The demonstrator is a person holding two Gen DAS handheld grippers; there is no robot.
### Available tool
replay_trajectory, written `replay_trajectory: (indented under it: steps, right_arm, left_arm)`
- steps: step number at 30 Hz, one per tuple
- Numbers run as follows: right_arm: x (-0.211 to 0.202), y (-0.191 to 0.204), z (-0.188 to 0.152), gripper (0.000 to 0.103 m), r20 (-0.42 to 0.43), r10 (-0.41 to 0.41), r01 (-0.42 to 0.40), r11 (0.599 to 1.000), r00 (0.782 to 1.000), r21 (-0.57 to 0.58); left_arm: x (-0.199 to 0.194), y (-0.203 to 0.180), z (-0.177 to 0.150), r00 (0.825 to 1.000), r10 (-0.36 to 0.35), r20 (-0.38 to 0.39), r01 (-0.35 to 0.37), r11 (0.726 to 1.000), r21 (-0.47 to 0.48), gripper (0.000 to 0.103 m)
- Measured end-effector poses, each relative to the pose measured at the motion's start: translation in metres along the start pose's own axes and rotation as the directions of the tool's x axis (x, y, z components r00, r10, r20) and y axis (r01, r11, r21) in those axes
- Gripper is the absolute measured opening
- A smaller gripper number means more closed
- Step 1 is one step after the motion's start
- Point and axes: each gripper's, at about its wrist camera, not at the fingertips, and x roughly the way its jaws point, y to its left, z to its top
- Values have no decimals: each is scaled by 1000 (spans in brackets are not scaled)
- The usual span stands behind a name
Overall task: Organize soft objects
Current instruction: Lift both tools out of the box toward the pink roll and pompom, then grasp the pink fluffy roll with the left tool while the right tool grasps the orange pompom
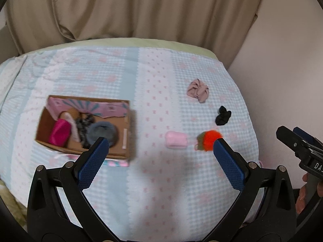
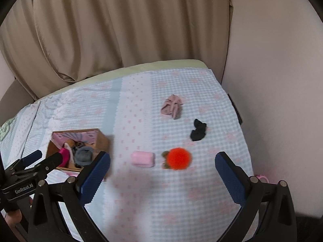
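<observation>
A cardboard box [image 1: 129,137] [image 2: 102,139] sits on the bed at the left and holds a magenta item [image 1: 59,134], a grey fluffy ring [image 1: 103,131] and other soft things. Loose on the cover lie a pink pad [image 1: 175,140] [image 2: 143,159], an orange pom-pom [image 1: 210,139] [image 2: 178,159], a black scrunchie [image 1: 222,116] [image 2: 198,130] and a dusty-pink scrunchie [image 1: 197,90] [image 2: 172,106]. My left gripper [image 1: 160,143] is open and empty above the cover, between box and pom-pom. My right gripper [image 2: 162,158] is open and empty above the pad and pom-pom.
The bed has a blue and pink patterned cover [image 1: 161,191] [image 2: 161,201]. Beige curtains [image 1: 131,8] hang behind it. A pale wall [image 2: 272,100] runs along the bed's right edge. Each gripper shows at the edge of the other's view.
</observation>
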Motion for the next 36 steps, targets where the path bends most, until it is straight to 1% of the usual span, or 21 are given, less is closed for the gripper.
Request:
replay_trajectory:
  steps: [4, 9, 11, 15, 20, 24, 26, 27, 32, 33, 34, 36]
  right_arm:
    - [26, -23, -4, 103, -8, 9, -9, 1000, 1000, -3]
    - [66, -44, -12, 103, -22, 32, -31, 999, 999, 25]
    - [87, -50, -16, 103, -28, 40, -39, 998, 999, 41]
    - [130, -58, -28, 103, -40, 55, -52, 996, 998, 72]
    - [181, -61, -47, 103, -58, 77, -72, 993, 995, 97]
    - [211, -60, -60, 103, -69, 81, -73, 992, 994, 104]
    - [225, -59, -65, 98, -76, 82, -73, 992, 994, 104]
    - [231, -59, -67, 95, -81, 84, -76, 992, 993, 104]
    - [258, -59, -75, 93, -96, 87, -77, 992, 992, 105]
    - [263, -58, -77, 90, -99, 89, -78, 991, 991, 104]
    - [266, -58, -79, 86, -101, 91, -80, 991, 991, 104]
    - [273, -57, -82, 83, -105, 89, -78, 992, 990, 104]
  left_arm:
    - [30, -29, -9, 1000, 4, -12, -4, 1000, 15, 103]
    - [85, -58, -24, 999, 17, -37, -14, 998, 65, 103]
    - [107, -64, -29, 999, 18, -35, -15, 997, 75, 103]
    - [154, -68, -39, 999, 16, -38, -13, 996, 83, 102]
    - [214, -73, -58, 998, 35, -49, -28, 990, 138, 102]
    - [247, -69, -71, 998, 47, -50, -38, 986, 164, 102]
    - [262, -66, -75, 997, 50, -55, -41, 985, 167, 101]
    - [269, -65, -77, 997, 49, -55, -39, 985, 167, 99]
    - [296, -65, -83, 997, 45, -65, -32, 983, 183, 94]
    - [300, -65, -84, 997, 43, -65, -31, 982, 188, 91]
    - [302, -66, -85, 997, 43, -65, -29, 981, 192, 86]
    - [308, -66, -86, 997, 37, -71, -22, 980, 197, 80]
